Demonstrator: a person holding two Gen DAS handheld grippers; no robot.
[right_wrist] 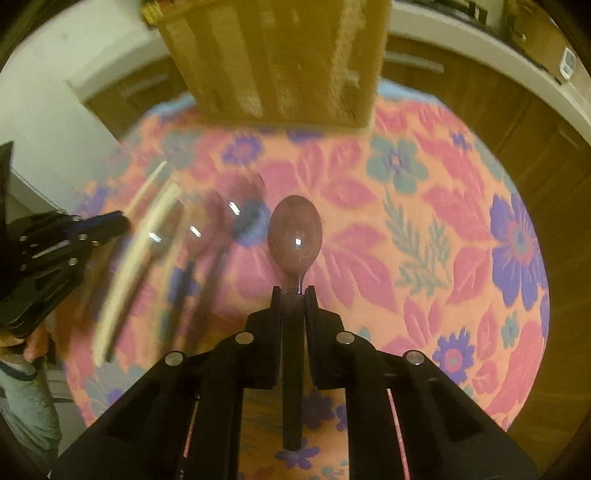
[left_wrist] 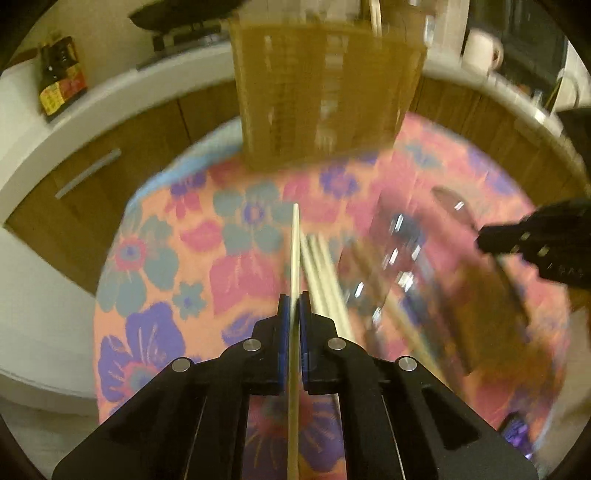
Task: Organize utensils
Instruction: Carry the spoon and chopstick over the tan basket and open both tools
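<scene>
Left gripper (left_wrist: 294,306) clamped on a chopstick (left_wrist: 294,251), right gripper (right_wrist: 294,291) clamped on a spoon (right_wrist: 294,230)

- Floral tablecloth (left_wrist: 192,258), pink and purple, spread over table.
- Dark sauce bottle (left_wrist: 61,79) on white countertop (left_wrist: 122,99).
- Wooden cabinet doors (left_wrist: 110,162) below.

Dim warm light, heavy motion blur, fisheye-bent edges, small glints

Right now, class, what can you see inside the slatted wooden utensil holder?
Through the slats of the wooden utensil holder, blurred pale and shiny upright shapes show, probably cutlery. A light handle sticks out the top. The solid slats and blur hide what each piece is.
</scene>
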